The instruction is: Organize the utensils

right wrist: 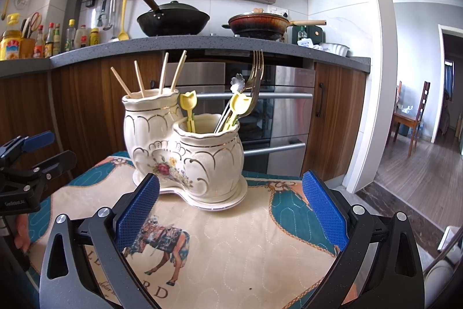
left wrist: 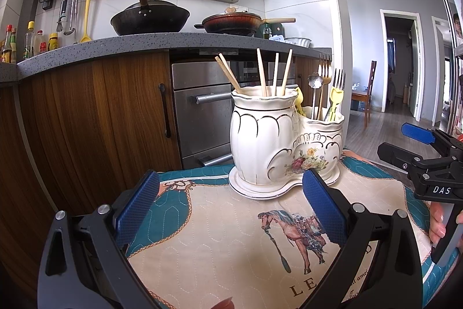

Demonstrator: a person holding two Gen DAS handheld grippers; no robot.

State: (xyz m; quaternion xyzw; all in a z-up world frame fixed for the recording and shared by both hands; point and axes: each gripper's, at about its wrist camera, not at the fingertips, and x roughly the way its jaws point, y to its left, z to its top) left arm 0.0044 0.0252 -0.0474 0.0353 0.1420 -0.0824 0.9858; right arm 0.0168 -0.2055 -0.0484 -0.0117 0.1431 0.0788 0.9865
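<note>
kitchen behind; on the quilted desk mat (right wrist: 231,245) the ceramic holder (right wrist: 188,152) already has every utensil. left claw (left wrist: 231,210) and right claw (right wrist: 231,210) gape wide, empty; probably finished, just withdraw.

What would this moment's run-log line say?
left gripper: open, empty | right gripper: open, empty | chopsticks: tall cup | forks: short cup | mat: no loose utensils

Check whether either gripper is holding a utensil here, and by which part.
Nothing is held. The left gripper and right gripper are both open and empty, short of the ceramic holder.
</note>
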